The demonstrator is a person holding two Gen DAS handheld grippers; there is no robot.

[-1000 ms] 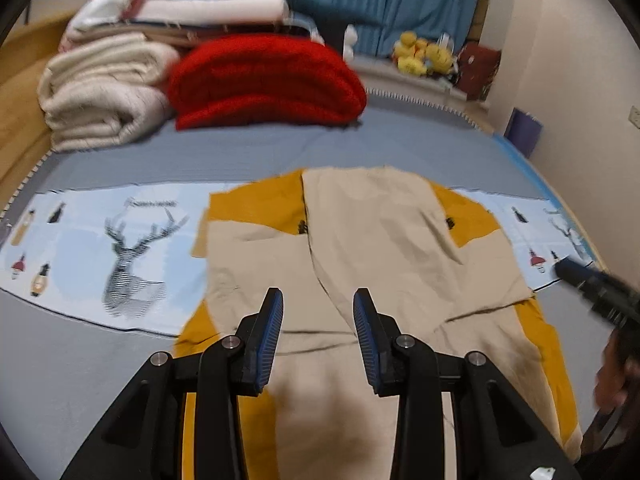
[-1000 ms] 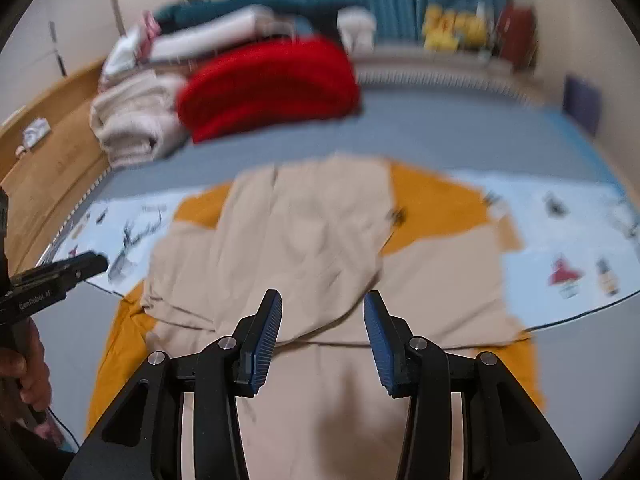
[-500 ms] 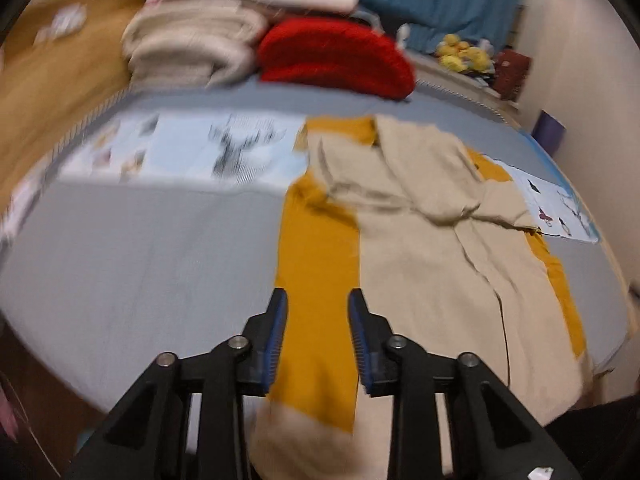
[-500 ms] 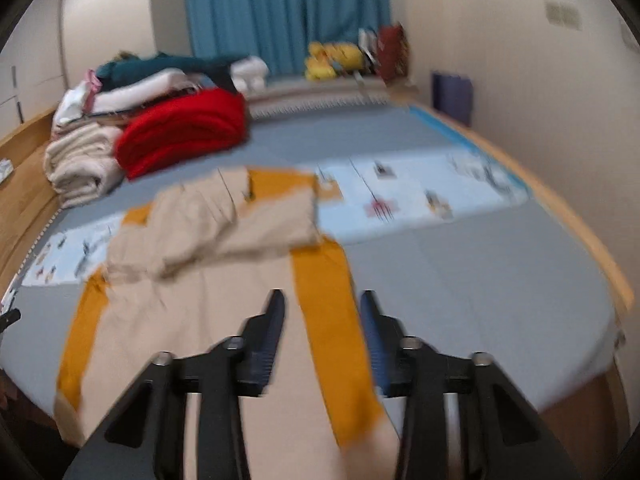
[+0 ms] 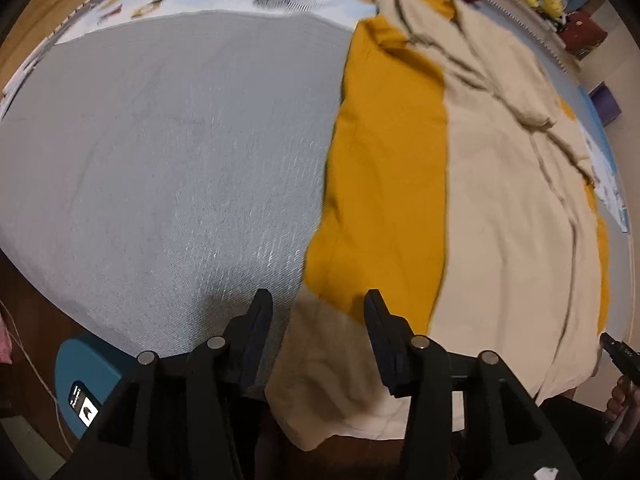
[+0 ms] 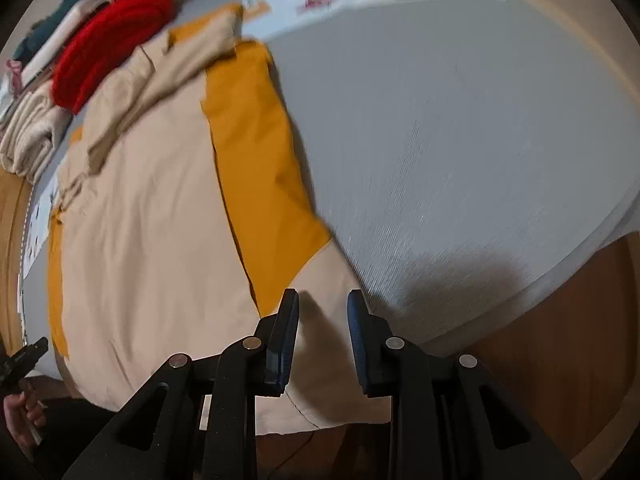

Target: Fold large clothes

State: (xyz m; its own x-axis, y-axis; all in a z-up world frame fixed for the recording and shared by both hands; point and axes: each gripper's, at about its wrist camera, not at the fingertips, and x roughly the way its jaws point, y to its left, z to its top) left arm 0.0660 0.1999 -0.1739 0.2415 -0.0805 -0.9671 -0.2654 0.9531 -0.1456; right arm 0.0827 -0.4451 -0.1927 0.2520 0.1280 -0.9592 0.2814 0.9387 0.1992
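bed: a wide grey mattress carries everything; it is the landmark for the places below.
garment: a large beige-and-mustard garment (a long coat or robe, by its look) lies spread along the bed, its collar end towards the far side and its hem hanging over the near edge of the bed. Its top looks already folded in on itself.
mustard panels: one mustard strip runs down each long side of the garment; the other shows in the right view.
handling: I judge it soft, limp and fairly light for its size, a woven cloth with no stiffness, so it will sag and drag between two holds and may slide on the bed cover.
where to hold: the two hem corners at the near edge of the bed look best, pinched through both layers, one corner per side, then lifted together to keep the fold line straight.
left tongs: left tongs are spread wide with nothing between them, poised over the beige hem corner at the bed's near edge.
right tongs: right tongs are likewise parted and empty, above the opposite hem corner.
background: a red knit and stacked bedding lie at the far side of the bed.
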